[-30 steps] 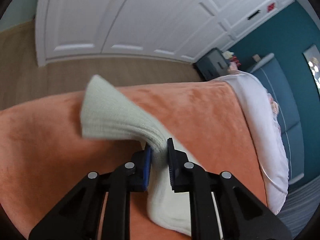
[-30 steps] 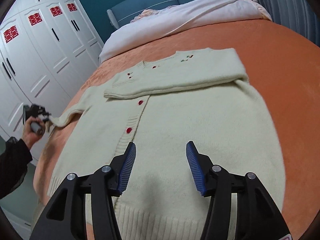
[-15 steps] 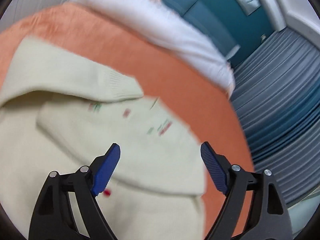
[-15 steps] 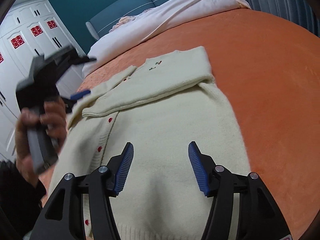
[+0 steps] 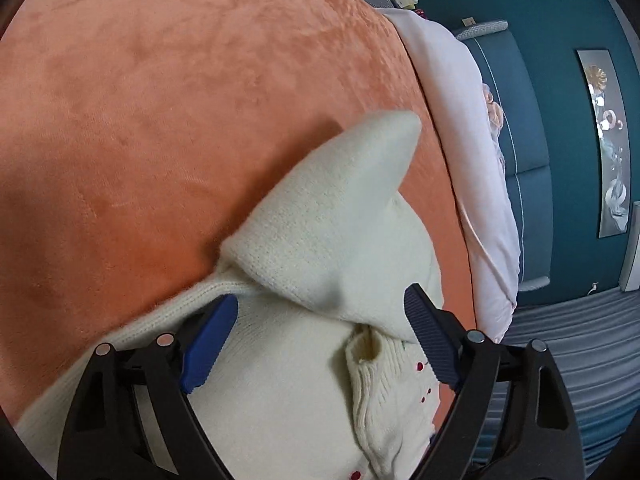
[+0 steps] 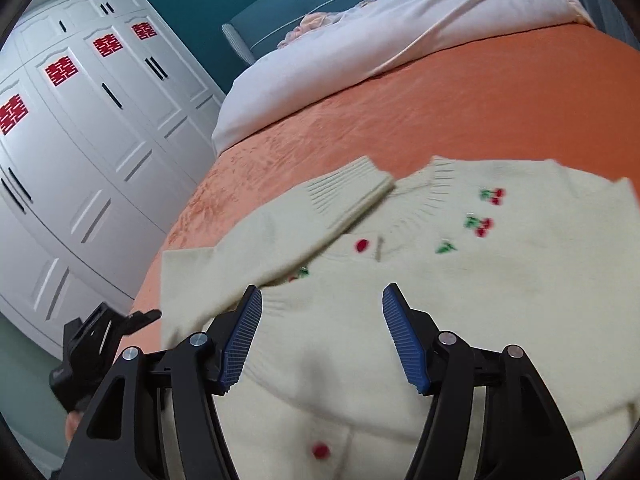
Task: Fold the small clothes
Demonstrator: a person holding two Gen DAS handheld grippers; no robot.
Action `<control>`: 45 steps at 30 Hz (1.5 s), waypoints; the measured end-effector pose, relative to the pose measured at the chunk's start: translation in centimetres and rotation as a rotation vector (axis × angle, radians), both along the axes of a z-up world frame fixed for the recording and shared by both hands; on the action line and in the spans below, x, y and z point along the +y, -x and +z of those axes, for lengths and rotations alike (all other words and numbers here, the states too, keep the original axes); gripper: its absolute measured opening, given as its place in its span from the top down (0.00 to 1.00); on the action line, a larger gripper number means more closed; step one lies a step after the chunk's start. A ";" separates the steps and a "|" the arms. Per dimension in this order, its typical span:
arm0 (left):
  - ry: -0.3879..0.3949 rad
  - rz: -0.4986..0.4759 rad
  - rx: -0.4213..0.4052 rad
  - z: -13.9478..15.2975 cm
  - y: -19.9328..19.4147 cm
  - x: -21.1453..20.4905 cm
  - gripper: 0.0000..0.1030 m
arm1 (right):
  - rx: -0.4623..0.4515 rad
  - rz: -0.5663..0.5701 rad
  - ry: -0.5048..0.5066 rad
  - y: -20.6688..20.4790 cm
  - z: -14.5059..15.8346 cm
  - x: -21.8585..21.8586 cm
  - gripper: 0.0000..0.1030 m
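Two grippers, both with jaws spread wide and holding nothing, hang over a cream cardigan (image 6: 460, 292) that lies on an orange bedspread (image 6: 500, 100). In the right wrist view, the right gripper (image 6: 322, 336) sits low above the garment's chest, its blue-padded fingers (image 6: 402, 340) apart over the knit. One sleeve (image 6: 304, 232) is folded inward across the front, its ribbed cuff resting near the neckline; embroidered cherries (image 6: 482, 226) and a red button (image 6: 361, 245) mark the upper front, and another red button shows lower on the placket. The left gripper (image 6: 104, 344), seen here as a dark body at the bed's near-left edge, is beside the cardigan's shoulder fold. In the left wrist view, the left gripper (image 5: 316, 338) frames that folded sleeve's shoulder, which rises in a soft peak above the body of the garment; the fingers (image 5: 208, 344) flank the knit without pinching it. A white duvet (image 6: 360, 52) lies bunched at the head of the bed, a teal headboard (image 5: 524, 120) stands behind it, and a white wardrobe (image 6: 88, 152) with red emblems lines the wall.
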State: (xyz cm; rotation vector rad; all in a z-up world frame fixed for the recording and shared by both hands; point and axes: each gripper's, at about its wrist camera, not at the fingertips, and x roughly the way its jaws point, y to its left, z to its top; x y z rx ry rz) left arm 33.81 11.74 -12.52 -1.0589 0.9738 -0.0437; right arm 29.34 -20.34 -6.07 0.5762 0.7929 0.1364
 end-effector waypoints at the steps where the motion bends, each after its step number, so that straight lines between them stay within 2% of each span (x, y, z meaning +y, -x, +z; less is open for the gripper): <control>1: -0.006 -0.004 -0.003 0.0 0.0 0.0 0.20 | 0.018 0.011 -0.023 -2.1 -0.9 0.9 0.39; 4: 0.008 -0.007 -0.012 -0.1 0.2 -0.2 0.20 | 0.052 0.003 -0.055 -6.2 -3.0 2.4 0.39; 7: 0.070 0.000 -0.020 0.7 -0.5 0.3 0.21 | 0.069 -0.046 -0.063 -9.2 -4.3 2.8 0.40; 9: 0.119 0.016 -0.016 0.8 -0.7 0.7 0.27 | 0.053 -0.074 -0.080 -10.4 -4.5 2.4 0.53; 10: 0.145 0.025 -0.016 0.7 -0.8 0.9 0.33 | 0.057 -0.080 -0.096 -11.0 -4.5 2.2 0.88; 11: 0.161 0.029 -0.007 0.7 -1.1 0.9 0.36 | 0.062 -0.079 -0.116 -11.2 -4.3 2.1 0.95; 12: 0.175 0.035 0.004 0.6 -1.2 0.9 0.40 | 0.024 -0.089 -0.140 -10.7 -3.6 1.8 0.95; 13: 0.194 0.036 0.008 0.6 -1.4 0.8 0.58 | -0.040 -0.101 -0.140 -9.7 -2.0 1.5 0.96; 15: 0.216 0.015 -0.003 1.0 -1.9 0.4 0.74 | -0.171 -0.106 -0.134 -6.8 1.8 1.0 0.96; 17: 0.189 -0.010 -0.056 2.6 -2.3 -0.2 0.76 | -0.302 -0.120 -0.090 -2.4 5.8 0.1 0.96; 19: 0.128 -0.061 -0.092 3.7 -2.6 -1.4 0.76 | -0.350 -0.148 -0.016 1.8 7.4 -0.9 0.96; 21: 0.093 -0.110 -0.064 2.9 -3.0 -2.9 0.76 | -0.272 -0.185 0.044 4.5 5.4 -2.3 0.96; 23: 0.025 -0.141 -0.003 1.2 -3.2 -4.5 0.77 | -0.093 -0.201 0.108 4.7 0.8 -3.3 0.96; 25: -0.013 -0.151 0.015 0.2 -2.8 -5.3 0.77 | 0.035 -0.171 0.071 4.9 -2.6 -4.3 0.96; 27: -0.005 -0.137 0.006 0.3 -2.1 -5.1 0.76 | 0.048 -0.163 -0.005 5.8 -3.0 -5.1 0.92; 28: -0.006 -0.129 0.005 0.5 -2.0 -4.9 0.74 | 0.030 -0.177 -0.011 6.2 -2.6 -5.5 0.78; 29: -0.007 -0.120 0.006 0.6 -2.1 -4.5 0.73 | 0.014 -0.209 -0.005 6.7 -2.2 -6.1 0.58; 31: -0.018 -0.101 0.001 0.7 -2.0 -3.7 0.73 | 0.007 -0.278 -0.013 6.7 -2.3 -7.7 0.44; 32: -0.023 -0.091 -0.002 0.9 -2.0 -3.3 0.73 | 0.029 -0.300 -0.042 6.3 -2.9 -8.6 0.46; 33: -0.021 -0.090 -0.006 1.0 -2.1 -3.1 0.74 | 0.049 -0.310 -0.072 5.9 -3.5 -9.4 0.53; 34: -0.028 -0.094 -0.003 1.1 -2.3 -3.1 0.74 | 0.064 -0.319 -0.095 5.5 -4.0 -10.0 0.78; 35: -0.040 -0.098 -0.003 1.1 -2.3 -3.2 0.75 | 0.063 -0.310 -0.105 5.5 -4.0 -10.1 0.91; 37: -0.067 -0.109 -0.002 1.2 -2.5 -3.3 0.78 | -0.023 -0.309 -0.120 6.8 -2.3 -9.9 0.92; 38: -0.077 -0.115 -0.005 1.1 -2.5 -3.1 0.79 | -0.075 -0.301 -0.101 7.4 -0.9 -9.5 0.93; 40: -0.088 -0.130 -0.007 0.6 -2.5 -2.8 0.79 | -0.118 -0.285 -0.038 8.4 0.5 -8.6 0.93; 41: -0.090 -0.137 -0.006 0.2 -2.5 -2.6 0.79 | -0.089 -0.273 0.003 8.2 -0.3 -8.1 0.93; 43: -0.103 -0.147 -0.013 0.0 -2.5 -2.6 0.81 | 0.050 -0.266 0.036 6.9 -3.7 -8.3 0.93; 44: -0.111 -0.158 -0.016 0.1 -2.6 -2.6 0.81 | 0.070 -0.274 -0.003 7.1 -4.9 -8.6 0.93; 45: -0.118 -0.167 -0.016 0.2 -2.5 -2.6 0.81 | 0.058 -0.283 -0.028 7.4 -4.7 -8.9 0.93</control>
